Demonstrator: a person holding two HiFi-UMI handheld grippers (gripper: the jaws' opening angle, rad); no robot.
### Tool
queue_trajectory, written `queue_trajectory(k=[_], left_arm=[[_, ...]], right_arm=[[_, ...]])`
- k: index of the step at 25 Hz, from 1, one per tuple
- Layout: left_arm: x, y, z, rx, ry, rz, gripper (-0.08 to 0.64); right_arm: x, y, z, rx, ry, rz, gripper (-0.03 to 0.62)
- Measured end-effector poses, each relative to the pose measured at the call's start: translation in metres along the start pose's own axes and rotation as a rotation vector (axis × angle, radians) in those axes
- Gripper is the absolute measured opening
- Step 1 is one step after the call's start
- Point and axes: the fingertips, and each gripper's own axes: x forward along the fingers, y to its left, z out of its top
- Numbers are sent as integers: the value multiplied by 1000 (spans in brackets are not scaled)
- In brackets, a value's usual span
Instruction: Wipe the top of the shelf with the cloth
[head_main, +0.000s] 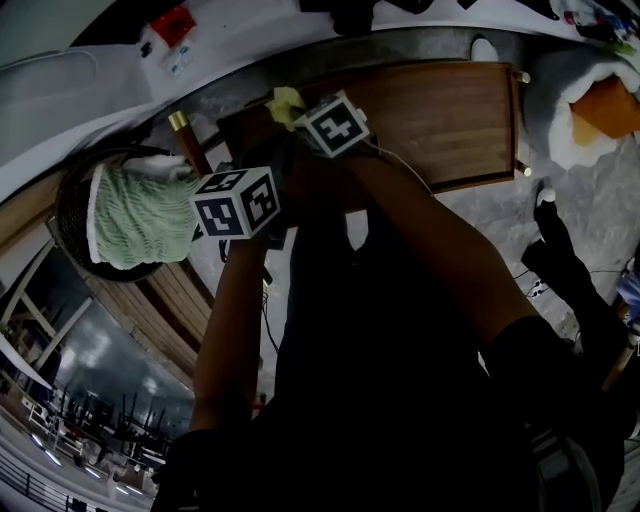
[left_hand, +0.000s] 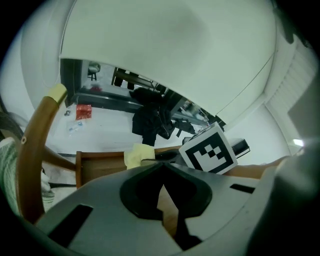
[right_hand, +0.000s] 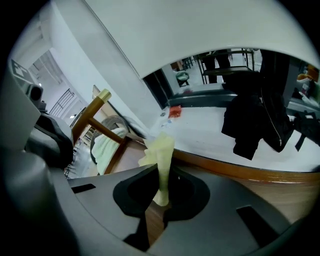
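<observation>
Right tongs (right_hand: 161, 170) are clamped tight on the cloth (right_hand: 161, 150), a pale yellow strip pinched low down, its free end sticking out past the tips. Left tongs (left_hand: 163, 167) are closed too, but on nothing: only bare wood shows through the slit between them. So this is the right hand's job, no question.

Where's that cloth? Up at the left end of the shelf (head_main: 440, 110), near its back corner in the head view. Whether it presses on the wood or hangs just above it, I can't tell. The left tongs sit just off that same end, on the near side, between the shelf and the basket (head_main: 62, 210) with its green towel (head_main: 135, 215).

Now the bit that matters. Nearly all of the shelf top lies to the right of the right tongs, and the board's long axis runs away toward its far right end. It's bare brown wood, with nothing standing on it that I can see.

I'd judge the wiping barely begun, or about to start. The stroke called for is a long sweep rightward along the board, cloth pressed down.

The risk? The grip is on a thin fold, so a dragging stroke could tug it loose. A bunched strip also wipes only a narrow track, so it would take several passes.
</observation>
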Motion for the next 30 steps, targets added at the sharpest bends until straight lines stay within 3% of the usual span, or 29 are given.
queue_trajectory(k=[15,24,30], left_arm=[[47,-65,0,72,45,-74,11],[81,-93,-5,118,30,-67,11],[115,-112,-10,82,10,-51,11]], right_arm=[[-57,-76,-27,21,-18,-72,41],[-98,-132,-47,54,-20,-115,41],[-130,-171,-61,57,-22,-154,41]])
